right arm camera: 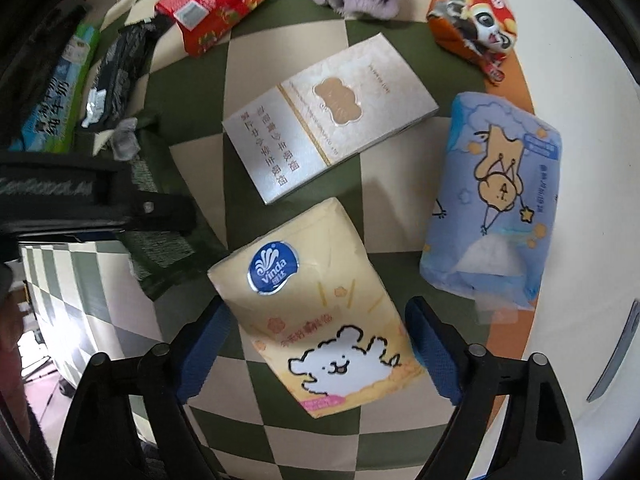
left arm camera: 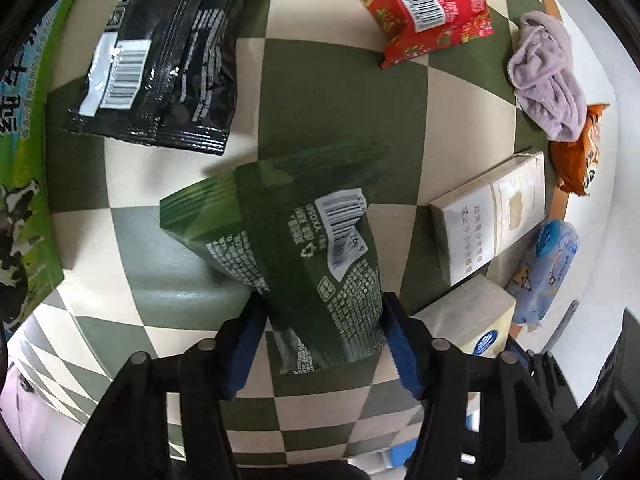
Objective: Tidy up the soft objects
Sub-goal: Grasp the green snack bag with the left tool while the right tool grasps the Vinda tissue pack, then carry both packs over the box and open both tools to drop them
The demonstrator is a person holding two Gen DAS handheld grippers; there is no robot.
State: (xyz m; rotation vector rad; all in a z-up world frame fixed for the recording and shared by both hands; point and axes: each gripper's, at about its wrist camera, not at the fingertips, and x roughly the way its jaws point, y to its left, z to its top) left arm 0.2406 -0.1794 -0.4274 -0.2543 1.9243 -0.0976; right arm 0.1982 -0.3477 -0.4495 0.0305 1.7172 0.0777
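My left gripper (left arm camera: 322, 320) is shut on a dark green snack bag (left arm camera: 296, 240) and holds it above the checkered cloth (left arm camera: 332, 92). My right gripper (right arm camera: 320, 332) is open, its blue pads on either side of a yellow Vinda tissue pack (right arm camera: 316, 308) that lies on the cloth (right arm camera: 192, 96). The pads (right arm camera: 204, 344) stand apart from the pack's sides. The green bag and the left gripper also show at the left of the right wrist view (right arm camera: 160, 248).
A black bag (left arm camera: 160, 60), a red bag (left arm camera: 424, 8), a lilac towel (left arm camera: 548, 76), an orange bag (left arm camera: 580, 156), a white box (left arm camera: 492, 216), a blue tissue pack (right arm camera: 492, 196) and a green carton (left arm camera: 24, 140) lie around. The table's white edge (right arm camera: 580, 240) is at right.
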